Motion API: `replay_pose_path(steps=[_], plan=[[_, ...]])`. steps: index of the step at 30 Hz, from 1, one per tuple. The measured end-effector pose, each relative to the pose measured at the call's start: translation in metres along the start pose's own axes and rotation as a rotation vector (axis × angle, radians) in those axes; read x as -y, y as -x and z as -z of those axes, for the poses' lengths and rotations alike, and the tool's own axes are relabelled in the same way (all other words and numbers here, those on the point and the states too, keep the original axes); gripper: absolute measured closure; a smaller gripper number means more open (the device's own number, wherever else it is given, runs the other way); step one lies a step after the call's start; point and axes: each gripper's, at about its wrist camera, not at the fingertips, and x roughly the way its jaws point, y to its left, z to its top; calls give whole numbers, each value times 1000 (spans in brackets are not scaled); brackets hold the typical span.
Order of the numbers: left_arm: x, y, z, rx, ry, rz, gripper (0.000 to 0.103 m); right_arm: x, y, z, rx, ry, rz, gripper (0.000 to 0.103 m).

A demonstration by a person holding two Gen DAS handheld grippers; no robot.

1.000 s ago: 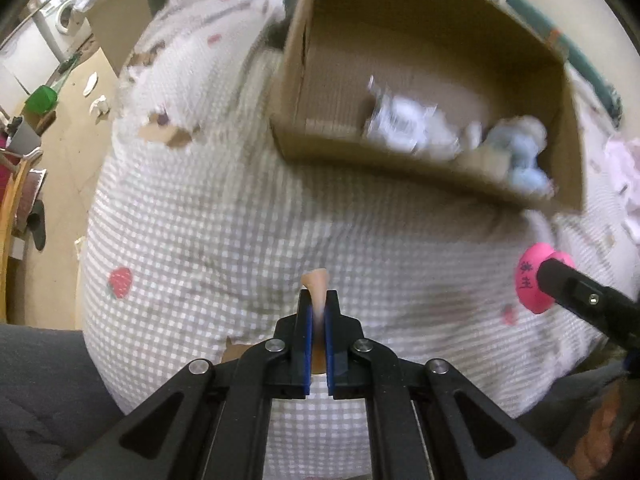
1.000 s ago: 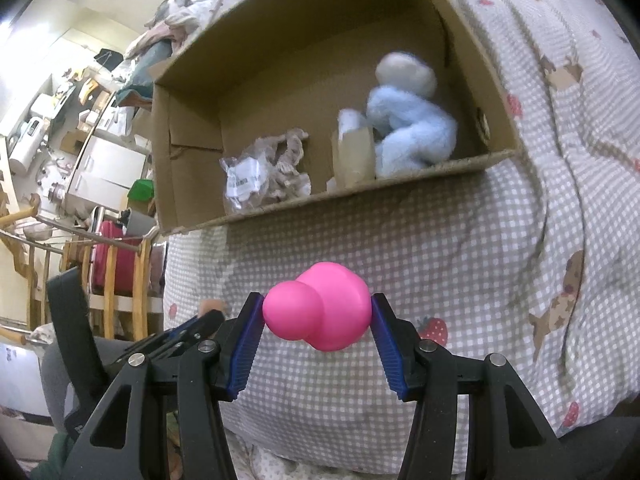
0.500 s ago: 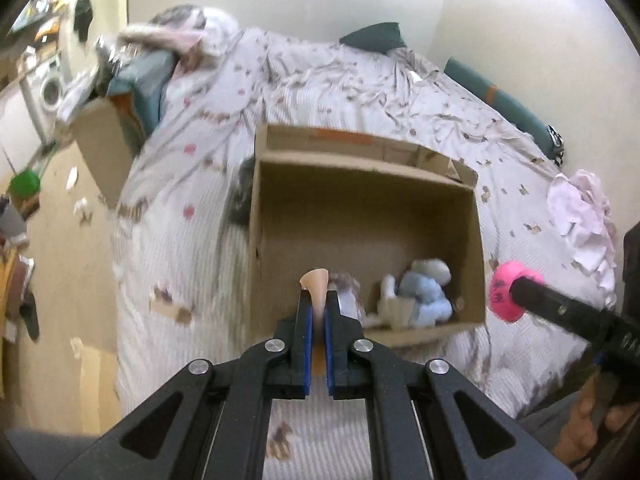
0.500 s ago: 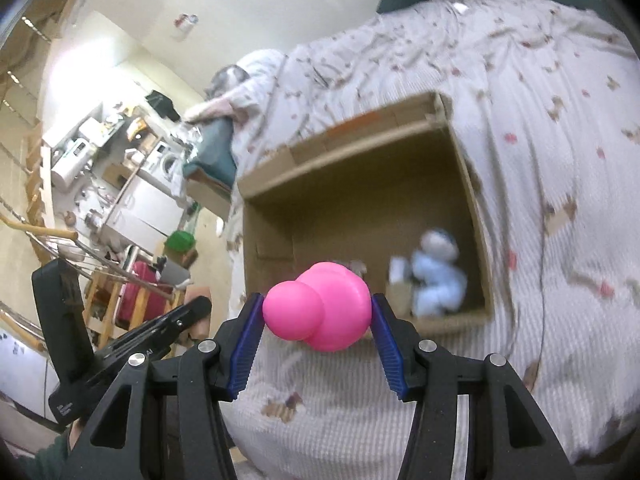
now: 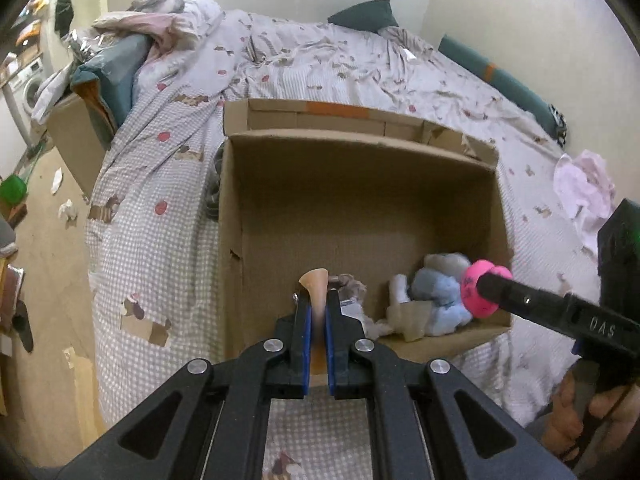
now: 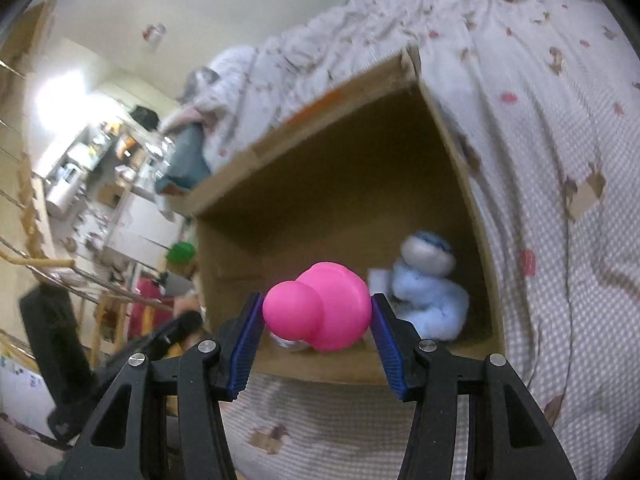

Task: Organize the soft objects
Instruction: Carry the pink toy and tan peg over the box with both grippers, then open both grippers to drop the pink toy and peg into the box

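Observation:
An open cardboard box (image 5: 360, 184) lies on the bed; it also shows in the right wrist view (image 6: 344, 184). Inside at its near right sit a light blue plush toy (image 5: 438, 298) (image 6: 430, 300) and a clear bagged toy (image 5: 352, 292). My left gripper (image 5: 316, 304) is shut on a thin peach-coloured soft piece (image 5: 315, 282), held above the box's near wall. My right gripper (image 6: 316, 316) is shut on a pink rounded soft toy (image 6: 320, 308), also above the near wall; the toy shows in the left wrist view (image 5: 478, 288).
The bed (image 5: 168, 184) has a grey checked cover with prints. A pink cloth (image 5: 584, 188) lies at its right. A second box with clothes (image 5: 76, 136) stands at the left, with floor litter (image 5: 66, 210) below. Shelves and a rack (image 6: 80, 184) stand far left.
Both grippers rose from low beside the bed's edge and moved forward toward the box, each still holding its object. The box's inside now shows from above.

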Motion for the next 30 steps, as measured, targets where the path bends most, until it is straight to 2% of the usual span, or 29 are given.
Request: replay_pose_path(steps=[2,4,10,16,18,22,24,27,30], plan=[[1,-11,5,-9,-11,5,97,-1,-13,5,-32,35,50,47],[3,-22,9,-27,-5,41,97,-1,-23,8,-60,42,67,47],[13,-34,12,-45,-31,70,97,-2,-41,11,-111,28,45,46],[17,-38,16,-60,-35,65,95,0,-44,15,-114,23,54,46],[16,-38,18,-61,-23,70,85,0,-41,16,-103,27,63,46],[19,-40,19,-70,-29,68,77,3,-39,16,-98,14,50,46],[19,-39,20,-73,-24,76,56,5,-38,16,-98,8,52,46],[18,-31,20,-43,-19,62,37,6,-38,16,-97,11,59,46],[15,-23,18,-28,-31,25,34,6,-38,16,-93,15,63,46]])
